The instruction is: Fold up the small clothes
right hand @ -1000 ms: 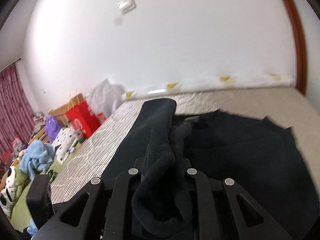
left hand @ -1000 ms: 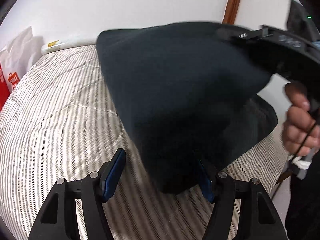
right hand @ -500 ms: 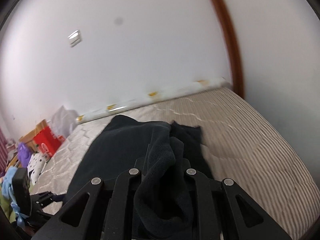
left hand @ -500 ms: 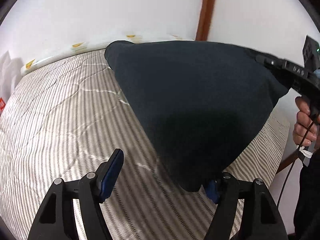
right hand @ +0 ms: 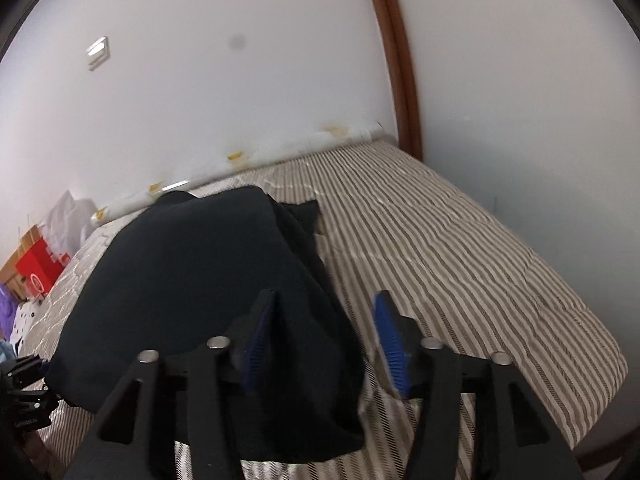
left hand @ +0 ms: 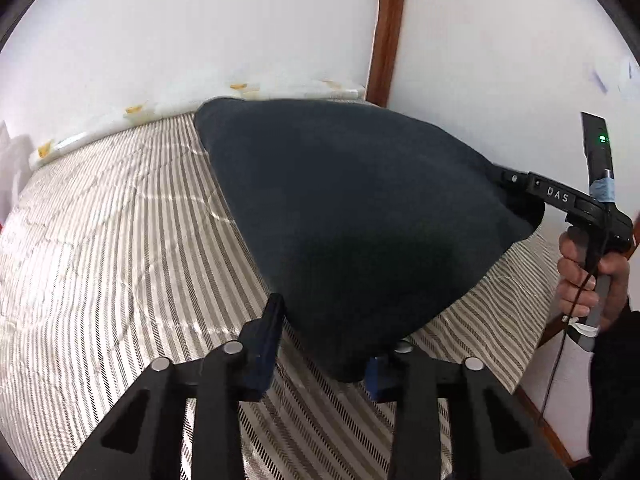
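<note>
White walls and a brown wooden door frame (left hand: 386, 32) back a bed covered by a striped quilt (left hand: 100, 248). On the quilt lies a dark garment (left hand: 360, 216), bunched into a rough triangular mound near the bed's front edge. Left gripper (left hand: 320, 344) sits at the garment's near corner; its jaws have just been closing, the cloth corner sits between them and hides the right pad, while the left pad still stands clear of the fabric, so no firm grip shows. Right gripper (right hand: 324, 340) is at the garment's opposite corner; its jaws have just been opening, and the blue pads now stand apart, the left one against the cloth, the right one over bare quilt, with the fabric slumped loose between them. A hand (left hand: 588, 280) holds the right gripper's handle. Red box (right hand: 38, 270) and other clutter sit beyond the bed's far side.
</note>
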